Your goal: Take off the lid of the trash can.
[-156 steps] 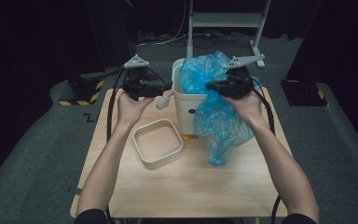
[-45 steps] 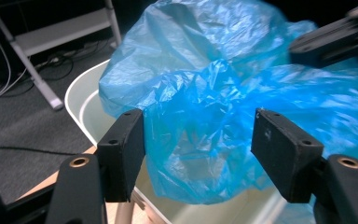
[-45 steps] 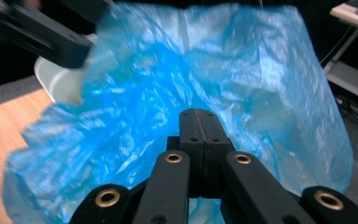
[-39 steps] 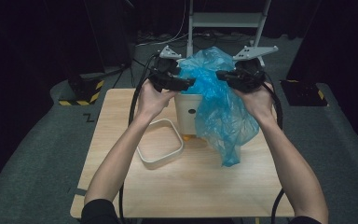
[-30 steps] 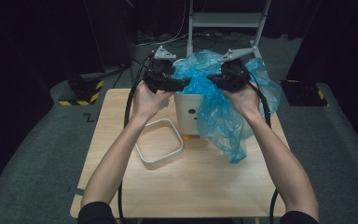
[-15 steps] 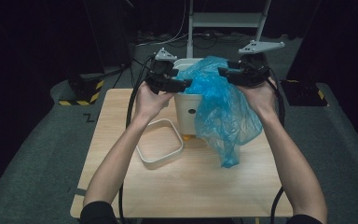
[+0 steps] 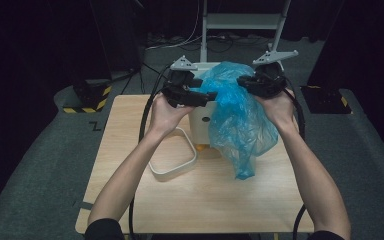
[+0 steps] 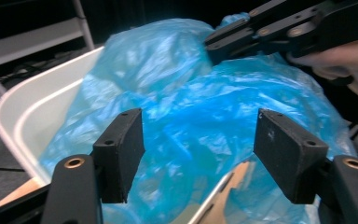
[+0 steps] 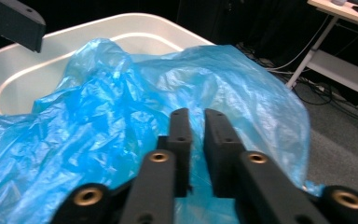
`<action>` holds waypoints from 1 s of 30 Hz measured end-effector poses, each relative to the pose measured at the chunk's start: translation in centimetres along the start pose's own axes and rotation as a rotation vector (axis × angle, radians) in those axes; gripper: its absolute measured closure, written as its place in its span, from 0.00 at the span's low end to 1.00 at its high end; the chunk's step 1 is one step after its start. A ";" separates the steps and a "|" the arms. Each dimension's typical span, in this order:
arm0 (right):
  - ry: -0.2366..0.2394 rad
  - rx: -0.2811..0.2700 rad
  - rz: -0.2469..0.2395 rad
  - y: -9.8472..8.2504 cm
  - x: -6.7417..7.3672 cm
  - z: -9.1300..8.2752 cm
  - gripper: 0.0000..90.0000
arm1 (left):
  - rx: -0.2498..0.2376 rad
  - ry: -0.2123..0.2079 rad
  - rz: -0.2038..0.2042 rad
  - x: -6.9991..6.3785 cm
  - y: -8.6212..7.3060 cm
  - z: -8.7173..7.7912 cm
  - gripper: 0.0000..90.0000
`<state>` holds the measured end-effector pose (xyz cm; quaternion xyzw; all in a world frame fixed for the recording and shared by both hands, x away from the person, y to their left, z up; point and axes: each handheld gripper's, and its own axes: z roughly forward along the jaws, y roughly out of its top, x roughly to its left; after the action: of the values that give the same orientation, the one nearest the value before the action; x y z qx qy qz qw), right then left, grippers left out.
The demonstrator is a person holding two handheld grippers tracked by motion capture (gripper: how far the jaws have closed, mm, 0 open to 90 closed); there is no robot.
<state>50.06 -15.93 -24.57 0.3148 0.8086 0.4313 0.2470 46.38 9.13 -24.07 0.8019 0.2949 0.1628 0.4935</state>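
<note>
Taking the white bin as my landmark and working outward from my side of the table: the loose white ring-shaped frame lies flat in front of the bin's left corner. Next out, the blue plastic bag drapes over the bin's front-right rim – its long axis runs downward, tail hanging toward the tabletop, upper part bunched over the bin's mouth.

My right gripper sits at the bin's right, jaws pressed nearly together; I judge it is pinching a fold of the film, though the fold itself is hard to make out. Those jaws have just been closing. My left gripper hovers above the bin's left rim with jaws spread wide, the bag directly ahead between the pads but not pressed by them – so the left is the free hand, and I think it must go straight forward into the film to take an edge.

Against half a second ago, the right hand has come in closer to the bin and the bag hangs narrower.
</note>
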 end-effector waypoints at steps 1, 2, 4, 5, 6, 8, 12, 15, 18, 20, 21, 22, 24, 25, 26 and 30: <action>-0.005 0.007 -0.014 0.0 0.2 0.2 0.98 | -0.002 -0.013 0.001 -0.2 0.0 0.1 0.36; -0.008 0.014 -0.022 0.1 0.4 0.3 1.00 | -0.005 -0.026 0.003 -0.4 0.1 0.2 0.36; -0.010 0.022 -0.031 0.2 0.7 0.6 1.00 | -0.006 -0.039 0.014 -0.8 0.2 0.3 0.36; -0.010 0.023 -0.033 0.2 0.7 0.7 1.00 | -0.007 -0.039 0.023 -1.0 0.2 0.4 0.35; -0.010 0.025 -0.033 0.2 0.8 0.7 1.00 | -0.008 -0.027 0.035 -1.3 0.3 0.5 0.35; -0.009 0.027 -0.033 0.2 0.8 0.8 1.00 | -0.010 -0.023 0.050 -1.4 0.3 0.7 0.36; -0.007 0.031 -0.028 0.2 0.9 1.0 1.00 | -0.007 -0.046 0.051 -1.5 0.4 1.2 0.43; -0.002 0.030 -0.026 0.3 1.0 1.0 1.00 | -0.003 -0.067 0.078 -1.7 0.4 1.7 0.55; 0.014 0.016 -0.026 0.3 0.9 0.9 0.95 | -0.005 -0.093 0.093 -1.5 0.4 2.0 0.64; 0.029 -0.003 -0.010 0.2 0.9 0.7 0.86 | 0.002 -0.109 0.094 -1.3 0.3 2.0 0.74; 0.035 -0.009 -0.004 0.2 0.8 0.6 0.84 | 0.010 -0.116 0.095 -1.3 0.3 2.0 0.78; 0.040 -0.017 0.004 0.2 0.7 0.4 0.80 | 0.017 -0.116 0.105 -1.3 0.4 2.0 0.81; 0.018 -0.031 -0.010 0.3 0.8 0.1 0.74 | 0.021 -0.121 0.110 -1.2 0.4 1.9 0.88; 0.009 -0.036 -0.022 0.3 1.0 -0.1 0.71 | 0.025 -0.120 0.113 -1.2 0.5 1.8 0.91; 0.005 -0.041 -0.040 0.4 1.1 -0.4 0.69 | 0.026 -0.117 0.117 -1.1 0.5 1.7 0.93; -0.008 -0.062 -0.053 0.2 0.9 -1.3 0.65 | 0.015 -0.112 0.109 -0.4 0.6 1.1 0.99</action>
<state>48.67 -15.85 -23.84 0.2870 0.8020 0.4482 0.2712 46.91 7.92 -24.07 0.8283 0.2241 0.1419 0.4935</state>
